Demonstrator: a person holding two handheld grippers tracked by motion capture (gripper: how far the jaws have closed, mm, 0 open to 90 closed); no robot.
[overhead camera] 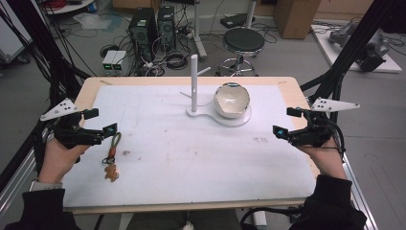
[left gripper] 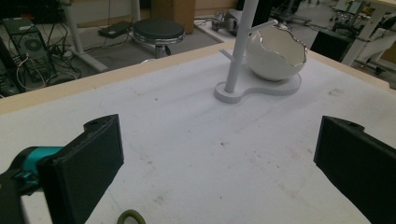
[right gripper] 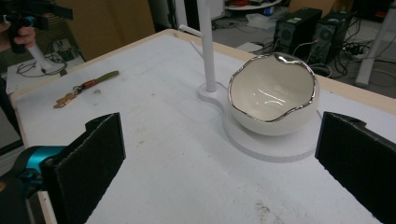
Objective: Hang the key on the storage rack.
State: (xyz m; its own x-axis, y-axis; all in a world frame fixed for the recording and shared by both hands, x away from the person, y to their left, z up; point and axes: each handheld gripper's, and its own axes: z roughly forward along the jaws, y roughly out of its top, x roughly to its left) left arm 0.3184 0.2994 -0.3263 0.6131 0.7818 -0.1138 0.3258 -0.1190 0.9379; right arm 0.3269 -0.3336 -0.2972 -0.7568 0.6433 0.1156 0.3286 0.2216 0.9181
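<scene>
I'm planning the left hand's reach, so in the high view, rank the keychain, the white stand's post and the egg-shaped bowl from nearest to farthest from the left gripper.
From the left gripper:
1. Keychain, just beside and below it on the table's left.
2. White stand's post, toward the far middle.
3. Egg-shaped bowl, right of the post.

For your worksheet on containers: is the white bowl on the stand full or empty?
Empty. The right gripper view looks into the bowl and shows only its bare, glossy white inside; it sits upright on the stand.
</scene>
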